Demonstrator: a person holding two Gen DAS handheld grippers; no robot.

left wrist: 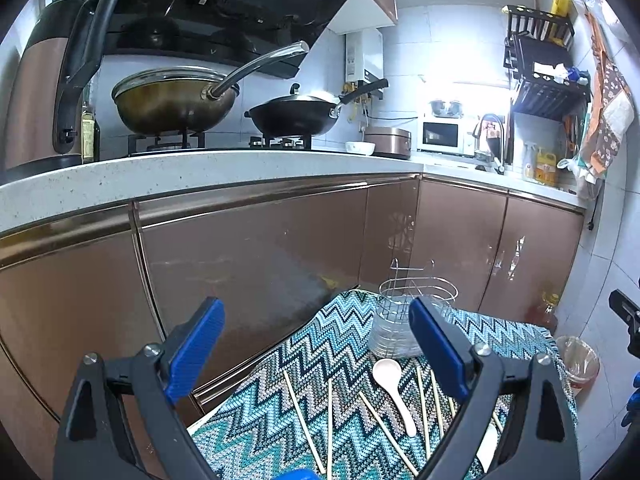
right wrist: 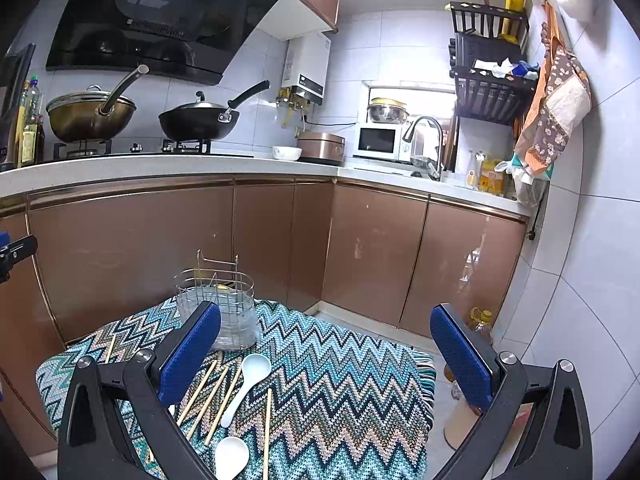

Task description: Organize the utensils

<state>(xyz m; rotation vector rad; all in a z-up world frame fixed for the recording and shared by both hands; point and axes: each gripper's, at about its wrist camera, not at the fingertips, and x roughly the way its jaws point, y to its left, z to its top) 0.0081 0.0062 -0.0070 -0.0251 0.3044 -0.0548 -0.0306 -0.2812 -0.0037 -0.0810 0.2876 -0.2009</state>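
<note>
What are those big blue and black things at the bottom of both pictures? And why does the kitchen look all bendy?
Those are tongs: a person holds one in each hand, and each carries a little camera looking forward along its two fingers. The lens is very wide, so straight lines bend. One picture comes from the left tongs, the other from the right tongs. Both are open and hold nothing. Below them is a zigzag cloth. On it lie wooden chopsticks, two white spoons and a wire holder standing upright, with no utensils in it that I can see. The job is tidying those utensils.
</note>
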